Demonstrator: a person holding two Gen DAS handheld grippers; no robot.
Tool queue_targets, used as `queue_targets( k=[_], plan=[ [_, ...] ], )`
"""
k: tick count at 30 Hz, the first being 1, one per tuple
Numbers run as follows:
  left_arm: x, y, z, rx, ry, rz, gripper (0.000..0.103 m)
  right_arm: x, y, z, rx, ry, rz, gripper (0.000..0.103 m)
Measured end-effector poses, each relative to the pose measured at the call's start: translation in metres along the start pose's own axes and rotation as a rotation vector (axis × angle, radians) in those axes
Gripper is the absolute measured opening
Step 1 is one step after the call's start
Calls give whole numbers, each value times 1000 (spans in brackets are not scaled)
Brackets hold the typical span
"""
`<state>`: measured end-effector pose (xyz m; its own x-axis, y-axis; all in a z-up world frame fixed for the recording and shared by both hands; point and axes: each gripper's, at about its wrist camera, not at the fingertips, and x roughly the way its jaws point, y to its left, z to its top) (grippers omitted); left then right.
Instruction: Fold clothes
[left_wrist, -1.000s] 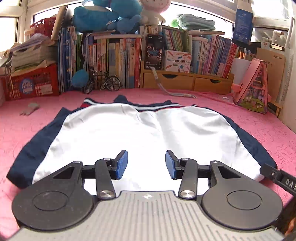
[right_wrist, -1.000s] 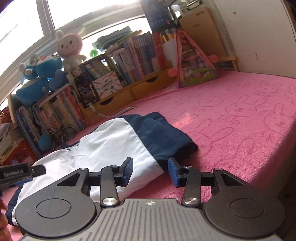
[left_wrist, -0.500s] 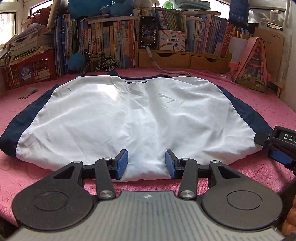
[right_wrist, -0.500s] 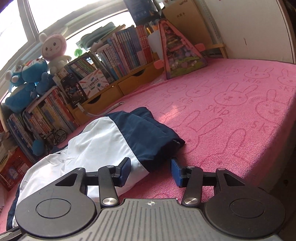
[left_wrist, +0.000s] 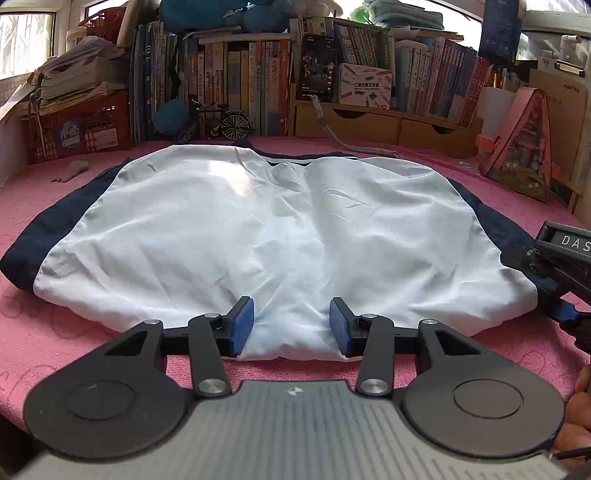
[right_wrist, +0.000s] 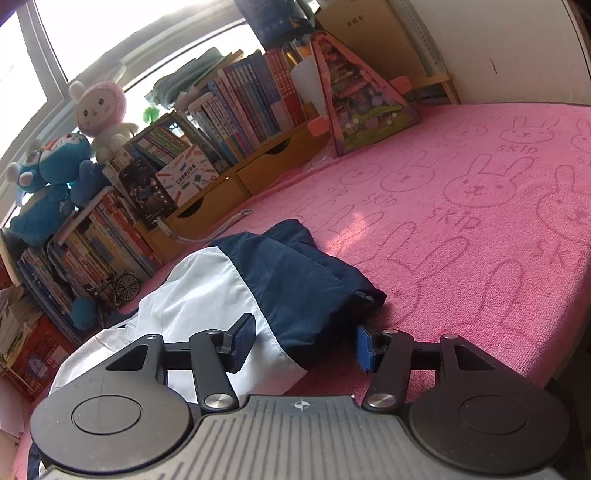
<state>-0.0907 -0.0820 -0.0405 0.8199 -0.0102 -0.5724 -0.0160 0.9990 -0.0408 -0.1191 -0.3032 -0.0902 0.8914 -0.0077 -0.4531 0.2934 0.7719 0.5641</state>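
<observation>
**One jacket, two grippers, a crowded shelf**

One white jacket with dark blue sleeves (left_wrist: 258, 236) lies flat on the pink bunny-print towel cover (right_wrist: 480, 206) of the table. Its collar is mostly hidden at the far edge.

The left gripper (left_wrist: 291, 325) has its fingers apart, with the jacket's near white hem between them; the pads do not squeeze it. The right gripper (right_wrist: 306, 343) is opening its fingers around the blue sleeve corner, not pinching it. In the left view it is cut off at the edge.

Two plush toys (right_wrist: 99, 114) sit above the books (left_wrist: 240, 88). The book titles are too small to read.
</observation>
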Motion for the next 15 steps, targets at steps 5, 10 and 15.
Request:
queue_targets(
  k=[5, 10, 15],
  plan=[
    [0, 0, 0, -6, 0, 2, 42, 12, -17, 13, 139, 37, 92, 59],
    [1, -1, 0, -6, -4, 6, 42, 24, -17, 21, 123, 50, 120, 58],
    [1, -2, -2, -5, -11, 14, 42, 39, -13, 24, 108, 83, 119, 31]
  ],
)
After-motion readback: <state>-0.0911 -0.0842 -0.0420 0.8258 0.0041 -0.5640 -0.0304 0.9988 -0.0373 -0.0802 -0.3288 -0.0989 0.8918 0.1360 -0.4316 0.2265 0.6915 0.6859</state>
